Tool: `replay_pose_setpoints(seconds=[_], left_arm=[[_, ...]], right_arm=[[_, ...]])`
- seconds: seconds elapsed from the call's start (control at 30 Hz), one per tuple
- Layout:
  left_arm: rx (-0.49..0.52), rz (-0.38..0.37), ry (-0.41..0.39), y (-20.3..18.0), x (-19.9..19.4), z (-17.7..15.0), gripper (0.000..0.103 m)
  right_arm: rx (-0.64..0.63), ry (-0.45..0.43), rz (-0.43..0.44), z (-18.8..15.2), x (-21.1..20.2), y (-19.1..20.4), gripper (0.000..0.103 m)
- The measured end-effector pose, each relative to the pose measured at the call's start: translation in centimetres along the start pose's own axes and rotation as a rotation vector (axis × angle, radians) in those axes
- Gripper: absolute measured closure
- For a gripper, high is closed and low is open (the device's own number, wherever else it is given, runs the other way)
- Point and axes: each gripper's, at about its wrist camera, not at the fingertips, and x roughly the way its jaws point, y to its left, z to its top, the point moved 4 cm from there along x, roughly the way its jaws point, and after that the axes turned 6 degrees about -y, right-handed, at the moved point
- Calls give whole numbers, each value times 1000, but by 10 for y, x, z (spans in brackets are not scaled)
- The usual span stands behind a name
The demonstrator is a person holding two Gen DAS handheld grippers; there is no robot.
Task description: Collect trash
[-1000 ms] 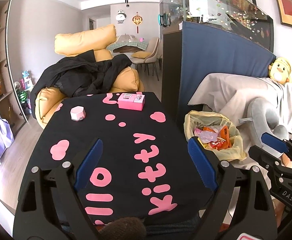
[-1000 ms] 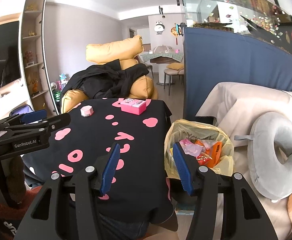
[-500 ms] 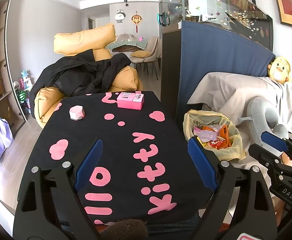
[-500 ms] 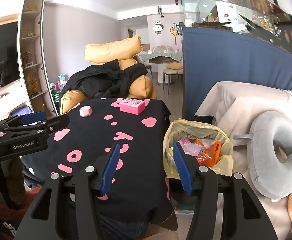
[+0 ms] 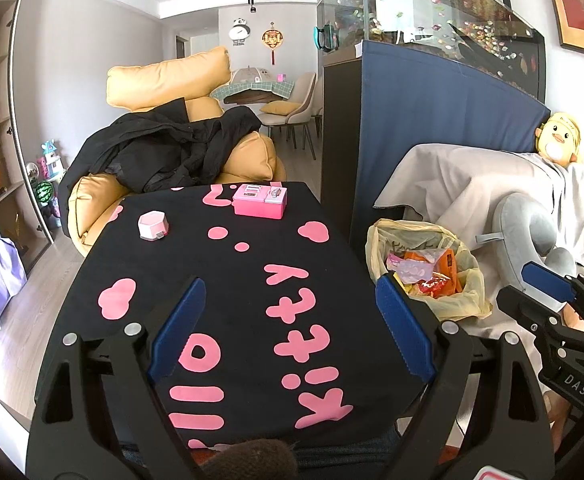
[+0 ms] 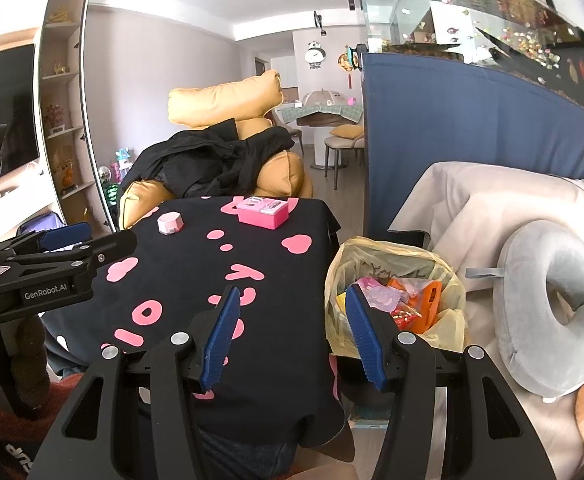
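A yellow trash bag (image 5: 468,280) stands open beside the table's right edge, holding several orange, pink and red wrappers (image 5: 432,270). It also shows in the right wrist view (image 6: 448,276). My left gripper (image 5: 292,320) is open and empty above the near part of the black table (image 5: 231,280). My right gripper (image 6: 292,328) is open and empty, over the table's right edge next to the bag. A pink box (image 5: 259,200) and a small pale pink hexagonal box (image 5: 153,226) sit at the table's far end.
An orange sofa with a black coat (image 5: 163,156) stands behind the table. A dark blue cabinet with a fish tank (image 5: 432,120) is at right. A grey-covered couch holds a grey neck pillow (image 6: 552,312) and a yellow plush (image 5: 558,142).
Both views have shifted very slightly; the table and bag sit a touch lower and closer. Both grippers stay open and empty.
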Motion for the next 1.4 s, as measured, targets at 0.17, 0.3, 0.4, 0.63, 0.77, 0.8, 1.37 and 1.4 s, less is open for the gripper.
replay_pose_setpoints(seconds=[0.17,0.3,0.4,0.63,0.77,0.8,1.37,1.4], left_arm=[[0,0,1,1,0,1,20],[0,0,1,1,0,0,20],[0,0,1,1,0,0,20],[1,-1,0,0,0,1,20],[-1,-1,4,-1,1,0,20],[0,-1,3,-1,0,0,20],[22,-33,-2,-7,0,-3,20],[22,-34,-3,-6,0,-3,20]], right_arm=[[0,0,0,0,0,-1,51],[0,1,1,0,0,-1,51],[0,1,2,1,0,-1,51],[0,0,1,1,0,-1,51],[0,1,2,0,0,-2,51],[0,1,1,1,0,-2,51],[13,2,-15,-5,-2,-6,51],[14,2,-16,-5,-2,-5,51]])
